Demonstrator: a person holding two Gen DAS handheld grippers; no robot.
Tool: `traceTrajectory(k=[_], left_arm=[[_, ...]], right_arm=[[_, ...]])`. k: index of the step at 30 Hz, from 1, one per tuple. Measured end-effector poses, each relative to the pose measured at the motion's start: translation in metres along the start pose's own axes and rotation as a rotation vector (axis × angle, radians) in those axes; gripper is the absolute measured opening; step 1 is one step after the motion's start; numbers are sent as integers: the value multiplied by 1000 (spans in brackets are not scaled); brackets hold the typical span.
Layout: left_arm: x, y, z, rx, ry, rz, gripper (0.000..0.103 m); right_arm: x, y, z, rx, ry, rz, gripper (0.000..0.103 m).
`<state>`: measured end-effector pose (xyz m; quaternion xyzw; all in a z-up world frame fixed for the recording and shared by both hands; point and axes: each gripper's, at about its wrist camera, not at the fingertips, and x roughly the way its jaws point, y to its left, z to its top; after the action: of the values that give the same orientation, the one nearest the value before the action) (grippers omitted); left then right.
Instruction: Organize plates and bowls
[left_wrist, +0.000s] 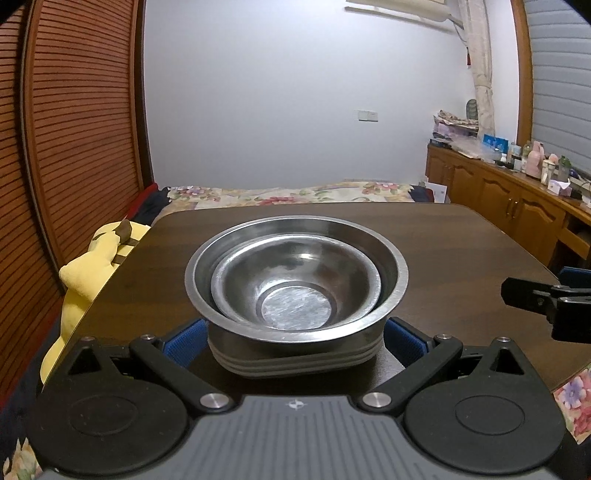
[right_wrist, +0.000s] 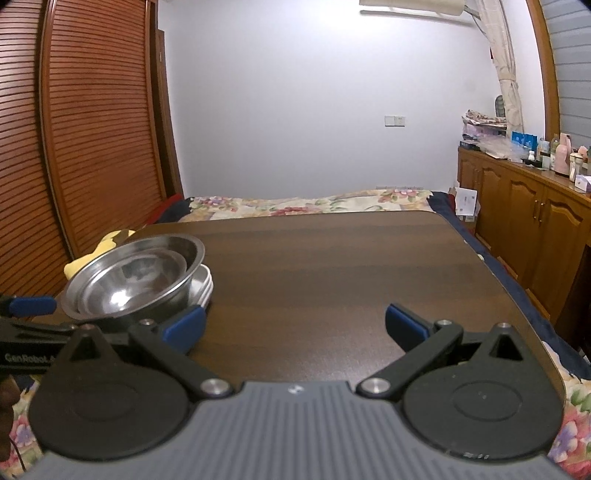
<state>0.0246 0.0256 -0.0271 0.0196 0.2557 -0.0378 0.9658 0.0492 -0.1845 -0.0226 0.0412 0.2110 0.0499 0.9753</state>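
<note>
A small steel bowl (left_wrist: 295, 291) sits nested in a large steel bowl (left_wrist: 391, 273), and both rest on a short stack of white plates (left_wrist: 295, 363) on the dark wooden table (left_wrist: 461, 251). My left gripper (left_wrist: 295, 341) is open, its blue pads (left_wrist: 184, 339) flanking the plate stack at table height. From the right wrist view the same large bowl (right_wrist: 173, 295), small bowl (right_wrist: 125, 280) and plates (right_wrist: 207, 286) stand at the table's left. My right gripper (right_wrist: 295, 325) is open over bare table (right_wrist: 332, 258), holding nothing, to the right of the stack.
A yellow plush toy (left_wrist: 85, 273) lies off the table's left edge. A bed with a floral cover (left_wrist: 295, 194) is beyond the far edge. A wooden cabinet (left_wrist: 517, 206) with clutter on top runs along the right. Louvred wooden doors (left_wrist: 74, 147) are on the left.
</note>
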Motion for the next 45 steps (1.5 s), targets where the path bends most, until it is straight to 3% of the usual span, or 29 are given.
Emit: traceTrajectory(k=[45], left_arm=[[1,7,3,-7,-4,0,103]], right_arm=[[0,-3,1,-7,0,3,103]])
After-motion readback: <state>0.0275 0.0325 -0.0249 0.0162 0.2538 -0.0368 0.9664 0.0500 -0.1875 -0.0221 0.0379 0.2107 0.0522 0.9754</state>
